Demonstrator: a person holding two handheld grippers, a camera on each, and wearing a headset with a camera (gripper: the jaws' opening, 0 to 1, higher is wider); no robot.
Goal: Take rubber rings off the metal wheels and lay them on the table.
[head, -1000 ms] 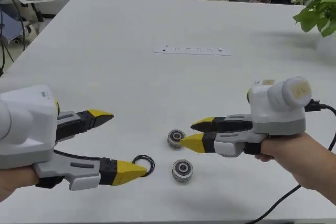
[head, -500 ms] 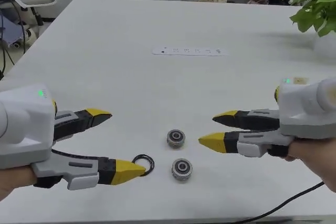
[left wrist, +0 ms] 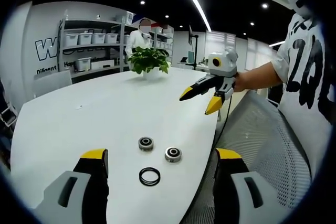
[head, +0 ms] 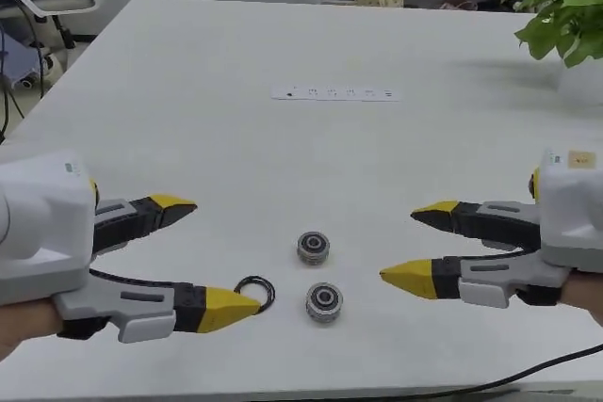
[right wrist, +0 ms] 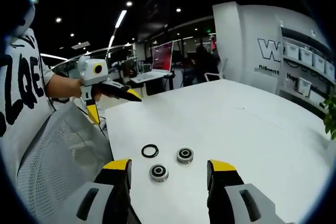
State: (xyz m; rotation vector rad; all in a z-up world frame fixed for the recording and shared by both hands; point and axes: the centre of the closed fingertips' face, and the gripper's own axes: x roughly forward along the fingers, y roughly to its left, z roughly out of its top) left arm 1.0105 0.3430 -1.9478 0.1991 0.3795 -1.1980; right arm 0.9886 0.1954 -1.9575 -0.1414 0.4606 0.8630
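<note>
Two small round metal wheels, the far wheel (head: 314, 248) & the near wheel (head: 324, 300), are lying flat on the white worktop (head: 283, 157), close together but not touching, btwn the two grippers. A thin black rubber ring (head: 254, 291) is already lying loose on the worktop just left of the near wheel, w/ the lower yellow tip of the left gripper (head: 226, 253) right by it. Both grippers are being held above the surface w/ jaws wide apart & nothing in them; the right gripper (head: 398, 245) is being held well clear of the wheels. Dark rims are showing on both wheels, but which one is carrying rubber cannot be told. A ring is being judged light, soft & stretchy, prob. hugging its groove; a wheel heavier, hard & apt to slide or roll. A wheel is best being pinned across its body by one gripper while the ring's outer edge is being pinched & peeled by the other.
</note>
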